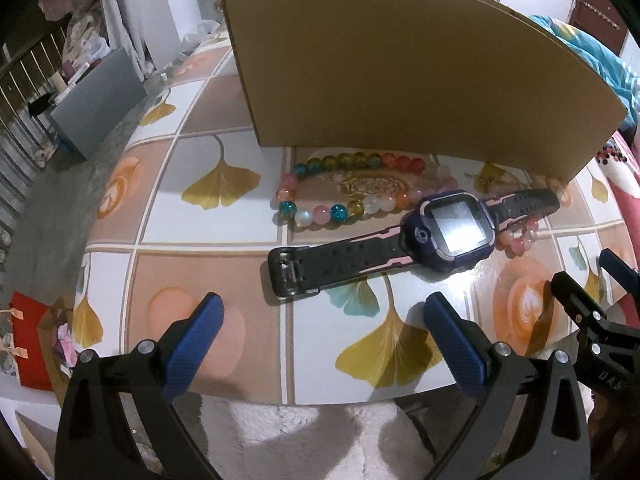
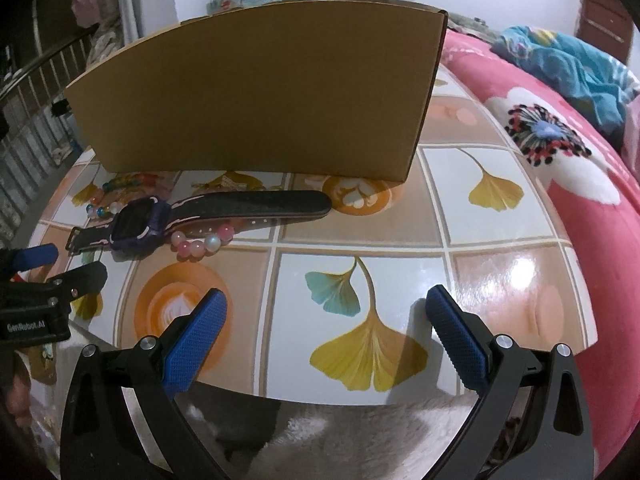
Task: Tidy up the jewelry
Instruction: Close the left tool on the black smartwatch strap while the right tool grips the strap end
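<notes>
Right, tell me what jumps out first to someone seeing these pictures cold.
The tall brown cardboard box dominates, standing at the back of the leaf-patterned tiled table. Just in front of it lies a black and purple smartwatch with pink trim, its strap crossing a string of multicoloured glass beads. Both blue-padded grippers, left and right, hover open and empty at the near edge.

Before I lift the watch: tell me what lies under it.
The smartwatch lies across a bead bracelet: pink and white beads poke out beside its case. The beads directly beneath the case and strap are hidden. Below is the tiled tabletop.
</notes>
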A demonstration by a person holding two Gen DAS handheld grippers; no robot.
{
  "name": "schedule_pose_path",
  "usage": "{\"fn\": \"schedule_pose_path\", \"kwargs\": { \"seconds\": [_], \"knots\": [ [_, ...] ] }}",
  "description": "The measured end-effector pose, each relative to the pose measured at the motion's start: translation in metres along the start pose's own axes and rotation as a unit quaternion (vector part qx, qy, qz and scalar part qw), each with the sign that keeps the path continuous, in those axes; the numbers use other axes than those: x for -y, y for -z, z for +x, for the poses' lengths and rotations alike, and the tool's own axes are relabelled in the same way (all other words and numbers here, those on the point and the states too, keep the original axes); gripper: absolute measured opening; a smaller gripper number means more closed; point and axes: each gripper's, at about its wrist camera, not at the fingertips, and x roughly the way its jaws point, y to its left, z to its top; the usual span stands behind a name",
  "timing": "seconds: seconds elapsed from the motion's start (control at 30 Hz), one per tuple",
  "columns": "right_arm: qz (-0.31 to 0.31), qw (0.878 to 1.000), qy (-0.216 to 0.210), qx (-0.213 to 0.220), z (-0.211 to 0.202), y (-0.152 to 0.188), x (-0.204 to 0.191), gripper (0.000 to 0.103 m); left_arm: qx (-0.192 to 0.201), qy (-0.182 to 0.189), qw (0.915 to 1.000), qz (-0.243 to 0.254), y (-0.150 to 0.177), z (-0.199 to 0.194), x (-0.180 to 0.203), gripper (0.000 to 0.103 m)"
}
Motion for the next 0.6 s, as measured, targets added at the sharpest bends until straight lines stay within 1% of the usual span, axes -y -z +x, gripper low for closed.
{"fn": "schedule_pose_path", "kwargs": {
  "seconds": [0.1, 0.17, 0.2, 0.23, 0.3, 0.43, 0.5, 0.53, 0.57, 0.6],
  "knots": [
    [-0.004, 1.0, -0.018, 0.001, 0.001, -0.003, 0.007, 0.096, 0.0, 0.007, 0.9999, 0.014, -0.004, 0.002, -0.003, 0.099],
    [-0.003, 0.999, -0.032, -0.001, 0.003, -0.006, 0.013, 0.096, 0.009, 0.005, 0.9998, 0.019, -0.004, 0.0, -0.007, 0.099],
    [-0.001, 0.999, -0.042, -0.003, 0.003, -0.008, 0.017, 0.096, 0.016, 0.01, 0.9996, 0.018, -0.003, -0.002, -0.01, 0.098],
    [0.001, 0.999, -0.05, -0.005, 0.003, -0.009, 0.019, 0.096, 0.027, 0.026, 0.9992, 0.015, -0.002, -0.006, -0.014, 0.098],
    [0.017, 0.997, -0.072, -0.007, 0.004, -0.013, 0.03, 0.096, 0.036, 0.041, 0.9985, 0.008, -0.002, -0.011, -0.02, 0.096],
    [0.035, 0.996, -0.087, -0.007, 0.009, -0.02, 0.041, 0.096, 0.047, 0.069, 0.9965, -0.005, -0.009, -0.016, -0.031, 0.087],
    [0.04, 0.995, -0.094, -0.01, 0.012, -0.024, 0.045, 0.096, 0.043, 0.085, 0.9954, -0.013, -0.015, -0.012, -0.035, 0.077],
    [0.042, 0.994, -0.097, -0.01, 0.012, -0.026, 0.045, 0.092, 0.041, 0.092, 0.9948, -0.015, -0.015, -0.011, -0.034, 0.075],
    [0.046, 0.993, -0.105, -0.011, 0.013, -0.028, 0.046, 0.087, 0.036, 0.101, 0.994, -0.019, -0.018, -0.009, -0.034, 0.073],
    [0.05, 0.992, -0.115, -0.012, 0.013, -0.031, 0.047, 0.085, 0.03, 0.11, 0.9932, -0.024, -0.021, -0.006, -0.034, 0.072]
  ]
}}
